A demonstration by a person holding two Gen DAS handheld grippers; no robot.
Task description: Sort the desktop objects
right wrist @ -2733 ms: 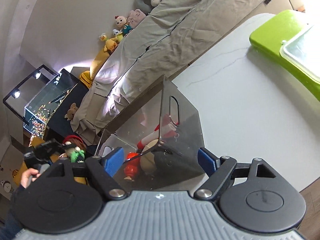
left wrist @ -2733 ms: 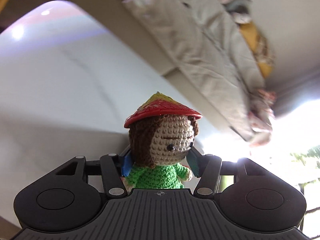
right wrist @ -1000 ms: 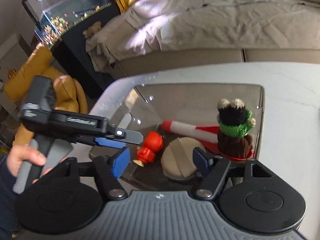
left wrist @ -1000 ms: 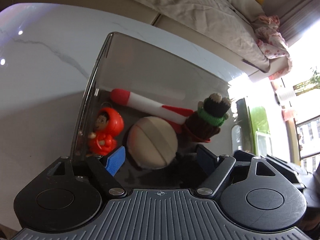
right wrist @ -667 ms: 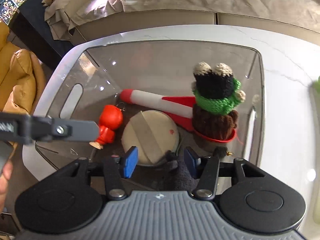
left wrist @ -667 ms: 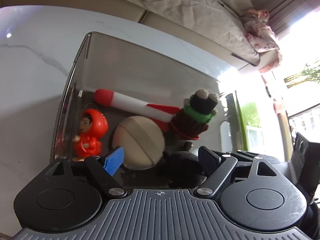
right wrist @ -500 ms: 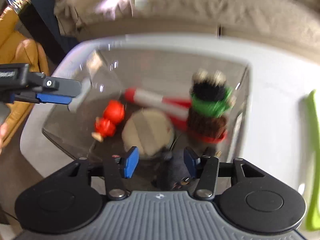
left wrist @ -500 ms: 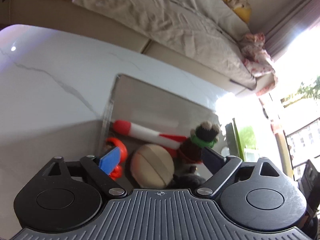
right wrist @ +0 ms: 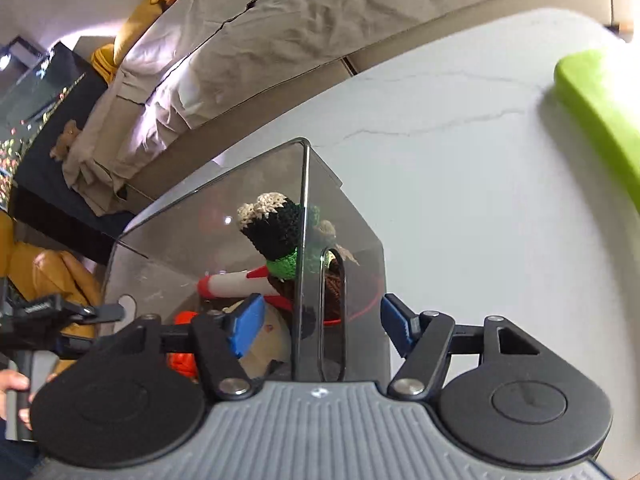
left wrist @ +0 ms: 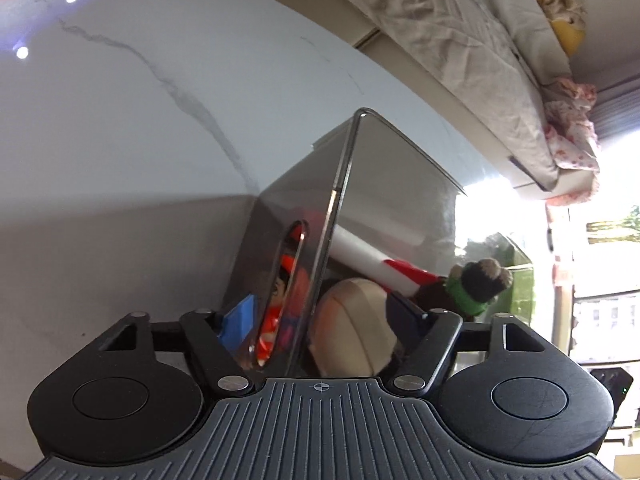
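Toys fill a smoky clear bin [left wrist: 396, 184] that stands on the white marble desk [left wrist: 132, 128], with a bed [right wrist: 304, 20] beyond the desk's far edge. Inside the bin a crocheted doll [right wrist: 280, 236] in green lies upside down, its black-and-cream feet pointing up and its red hat rim low against the bin's side wall. Beside it lies a red-and-white rocket [left wrist: 376, 256], slanting across the bin floor, and a round beige ball [left wrist: 352, 332] sits just in front of that. A small red-hooded figure [left wrist: 280, 304] shows through the oval handle slot in the near wall.

From the left wrist view, the left gripper [left wrist: 320, 320] has its fingers spread apart, one on either side of the bin's near corner edge, gripping nothing. From the right wrist view, the right gripper [right wrist: 320, 320] is likewise spread wide, its blue fingers [right wrist: 246, 324] straddling another corner of the bin next to a handle slot, with nothing between them but the bin wall. A bright green tray [right wrist: 600, 108] lies on the desk well apart to the right.
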